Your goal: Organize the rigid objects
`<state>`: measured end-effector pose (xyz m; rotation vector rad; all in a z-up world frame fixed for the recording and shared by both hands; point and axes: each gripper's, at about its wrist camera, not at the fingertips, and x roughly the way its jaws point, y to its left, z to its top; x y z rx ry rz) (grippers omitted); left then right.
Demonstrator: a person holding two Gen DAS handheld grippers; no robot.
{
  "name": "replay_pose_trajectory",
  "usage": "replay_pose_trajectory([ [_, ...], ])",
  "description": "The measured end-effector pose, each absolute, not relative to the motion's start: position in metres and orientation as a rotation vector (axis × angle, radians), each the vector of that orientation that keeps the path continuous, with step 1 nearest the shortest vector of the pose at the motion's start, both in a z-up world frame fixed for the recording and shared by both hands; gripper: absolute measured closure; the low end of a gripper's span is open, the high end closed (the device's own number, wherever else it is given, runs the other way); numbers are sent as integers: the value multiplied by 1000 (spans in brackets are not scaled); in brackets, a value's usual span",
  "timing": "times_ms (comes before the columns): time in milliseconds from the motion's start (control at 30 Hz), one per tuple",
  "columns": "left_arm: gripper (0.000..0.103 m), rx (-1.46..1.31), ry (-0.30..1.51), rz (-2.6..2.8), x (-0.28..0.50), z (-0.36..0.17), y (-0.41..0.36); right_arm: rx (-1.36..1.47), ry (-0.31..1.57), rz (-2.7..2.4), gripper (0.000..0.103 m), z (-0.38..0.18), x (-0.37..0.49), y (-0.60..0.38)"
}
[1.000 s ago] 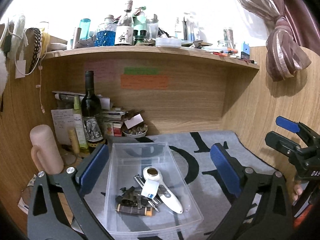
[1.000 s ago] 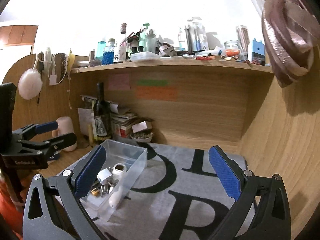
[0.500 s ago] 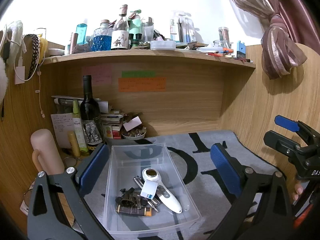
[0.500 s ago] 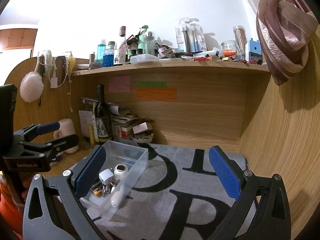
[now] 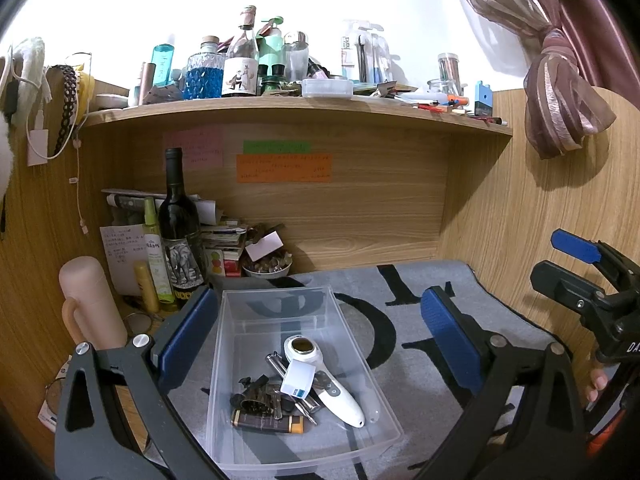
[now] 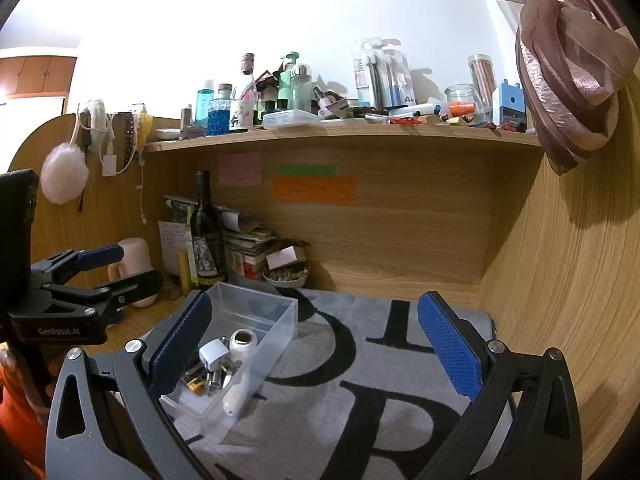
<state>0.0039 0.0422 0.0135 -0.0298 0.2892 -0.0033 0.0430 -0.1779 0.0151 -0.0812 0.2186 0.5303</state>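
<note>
- Since the earlier frames both cameras had drawn back and tipped slightly, so the clear plastic bin [image 5: 304, 364] sat a touch lower in the left wrist view; nothing inside it had shifted.
- The bin stood on the grey lettered mat [image 5: 420, 320] covering the tabletop, probably set there as the collecting point, its open top facing up for easy drops.
- Inside the bin lay the white handheld device [image 5: 320, 376] along the right side, a white plug adapter [image 5: 298, 378] resting on it, and a brown lighter [image 5: 266, 424] at the near end among small dark metal bits.
- The left gripper [image 5: 320, 344] hovered above the bin, its fingers [image 5: 188, 336] spread wide to either side of it, gripping nothing and touching nothing.
- The right gripper [image 6: 316, 352] hung to the right of the bin over bare mat, fingers [image 6: 448, 352] equally wide apart and empty.
- Behind the bin, a wine bottle [image 5: 178, 232] stood by stacked papers, outside the sorting as far as I could judge.
</note>
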Motion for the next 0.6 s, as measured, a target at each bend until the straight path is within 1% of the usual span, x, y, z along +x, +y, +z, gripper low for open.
replay_pose_trajectory([
  [600,0,-35,295,-12,6,13,41,-82,213,529,0,15,43,-176],
])
